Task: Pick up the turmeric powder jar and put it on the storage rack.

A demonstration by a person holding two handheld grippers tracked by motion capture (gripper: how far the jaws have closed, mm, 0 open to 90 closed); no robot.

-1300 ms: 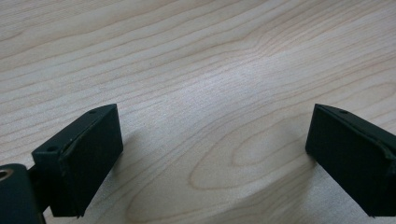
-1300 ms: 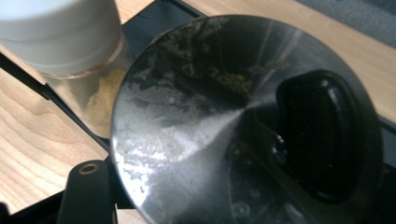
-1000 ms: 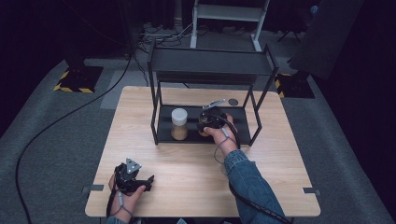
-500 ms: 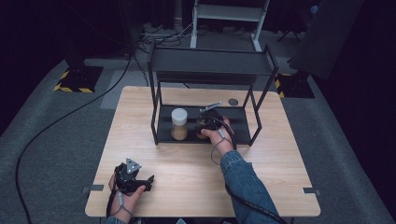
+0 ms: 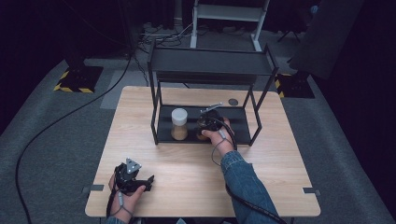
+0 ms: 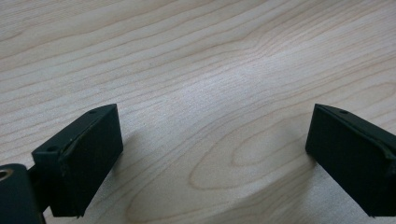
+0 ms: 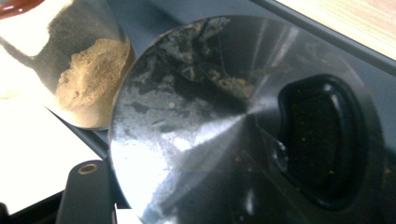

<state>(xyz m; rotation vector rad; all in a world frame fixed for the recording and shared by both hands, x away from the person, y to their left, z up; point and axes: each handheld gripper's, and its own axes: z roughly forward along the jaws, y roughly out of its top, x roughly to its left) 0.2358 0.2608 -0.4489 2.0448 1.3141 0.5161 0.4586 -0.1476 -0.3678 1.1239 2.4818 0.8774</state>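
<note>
Dark studio, grey carpet, pale wooden table (image 5: 187, 186) with a black two-tier rack (image 5: 210, 60) at the far middle.

The metal-lidded jar (image 7: 224, 116) stood on the rack's lower shelf (image 5: 238, 126), right half. In my right gripper view its brushed lid was close up, with a black flip spout and powder smeared over it. My right gripper (image 5: 211, 120) sat on it from the near side with the jaws pinched on the jar; one black jaw showed at the lid's left edge.

Against the pictures from a second before, almost nothing had changed. My right hand had only nudged a little toward the near-left, the jaws had stayed clamped, and the jar was on the same spot of the shelf. I judged that the grip was set and the jar seated, with no lift or release begun. Whether it was going in or coming out, I couldn't tell.

The white-lidded jar (image 5: 179, 123) of tan powder stood just left of it, close but apart. A small dark disc (image 5: 232, 101) lay on the table behind the rack.

My left gripper (image 5: 133, 179) rested at the near-left of the table, unmoved, jaws spread wide over bare wood with nothing between them.
</note>
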